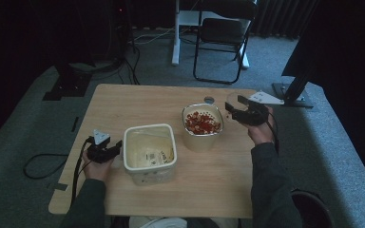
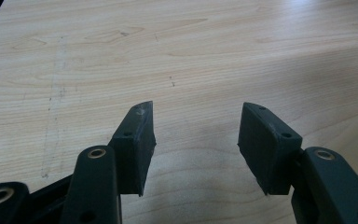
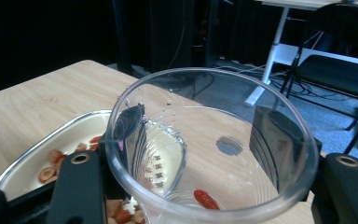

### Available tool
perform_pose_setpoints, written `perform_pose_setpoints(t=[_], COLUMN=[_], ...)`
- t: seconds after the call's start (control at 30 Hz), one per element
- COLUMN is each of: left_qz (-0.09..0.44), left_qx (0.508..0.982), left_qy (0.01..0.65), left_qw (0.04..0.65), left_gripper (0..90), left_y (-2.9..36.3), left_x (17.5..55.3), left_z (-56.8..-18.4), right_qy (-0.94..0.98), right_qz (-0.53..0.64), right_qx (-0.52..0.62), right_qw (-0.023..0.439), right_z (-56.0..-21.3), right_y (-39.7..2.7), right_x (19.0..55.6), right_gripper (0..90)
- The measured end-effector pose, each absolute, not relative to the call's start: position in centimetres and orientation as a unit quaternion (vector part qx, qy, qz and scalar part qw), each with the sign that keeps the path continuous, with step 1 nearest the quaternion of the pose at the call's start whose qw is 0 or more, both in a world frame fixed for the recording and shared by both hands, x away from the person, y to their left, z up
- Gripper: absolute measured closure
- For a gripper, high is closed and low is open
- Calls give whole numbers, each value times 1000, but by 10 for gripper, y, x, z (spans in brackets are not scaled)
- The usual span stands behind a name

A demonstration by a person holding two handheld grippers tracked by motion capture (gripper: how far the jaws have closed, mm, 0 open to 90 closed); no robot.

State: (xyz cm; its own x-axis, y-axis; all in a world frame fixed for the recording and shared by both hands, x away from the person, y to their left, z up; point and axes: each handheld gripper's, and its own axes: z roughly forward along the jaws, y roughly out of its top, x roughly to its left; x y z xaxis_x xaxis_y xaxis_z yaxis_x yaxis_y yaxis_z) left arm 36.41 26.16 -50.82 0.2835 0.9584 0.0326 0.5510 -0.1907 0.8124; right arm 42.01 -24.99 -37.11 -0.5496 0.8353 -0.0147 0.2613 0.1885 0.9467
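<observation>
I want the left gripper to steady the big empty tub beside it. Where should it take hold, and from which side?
Grip the tub's near left rim wall, coming in from the left, where the open left gripper already sits beside it. The tub is too wide to span, but its thin upright wall with a rolled lip should fit between the jaws, one inside, one outside. Nothing lies between them.

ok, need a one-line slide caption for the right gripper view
Right gripper clamps a clear plastic cup with one red piece left inside, beside a metal-rimmed container of red and pale pieces on the wooden table.
</observation>
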Motion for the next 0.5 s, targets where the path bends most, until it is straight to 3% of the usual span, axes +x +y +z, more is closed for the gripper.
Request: perform_pose_setpoints(t=[0.5], left_qz=[282], left_qx=[719], left_qy=[527], left_qw=[354], left_gripper=[464], left_y=[262], left_x=[365], left_z=[-509], right_qy=[737], right_qz=[517], right_qx=[348], right_qw=[262], right_z=[-361], right_y=[-230], right_x=[406], right_gripper=[356])
